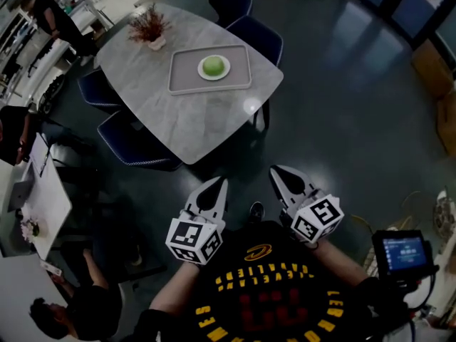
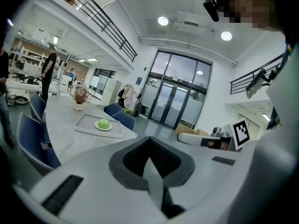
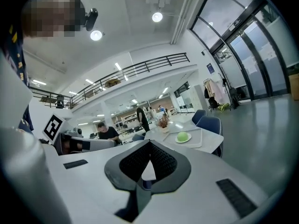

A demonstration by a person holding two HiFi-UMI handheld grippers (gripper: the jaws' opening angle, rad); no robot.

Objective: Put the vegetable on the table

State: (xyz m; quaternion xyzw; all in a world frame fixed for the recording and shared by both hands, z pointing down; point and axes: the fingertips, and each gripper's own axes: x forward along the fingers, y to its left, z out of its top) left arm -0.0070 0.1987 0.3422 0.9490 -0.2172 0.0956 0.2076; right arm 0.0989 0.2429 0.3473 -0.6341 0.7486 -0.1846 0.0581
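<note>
Low and near, side by side: left gripper (image 1: 215, 187) and right gripper (image 1: 279, 175), jaws of each pressed together with nothing between them. Well short of the tabletop (image 1: 192, 123), with a strip of dark floor (image 1: 342, 105) between the jaws and its rounded near corner. Wide open floor to the right; chairs (image 1: 135, 144) tucked along the left edge and more at the far right edge. On the far half of the tabletop, a grey tray (image 1: 187, 78), set in from every edge. In the tray, a white plate (image 1: 226, 68); on the plate, the round green vegetable (image 1: 212, 65). Beyond the tray at the far left, a potted plant (image 1: 148, 28).
</note>
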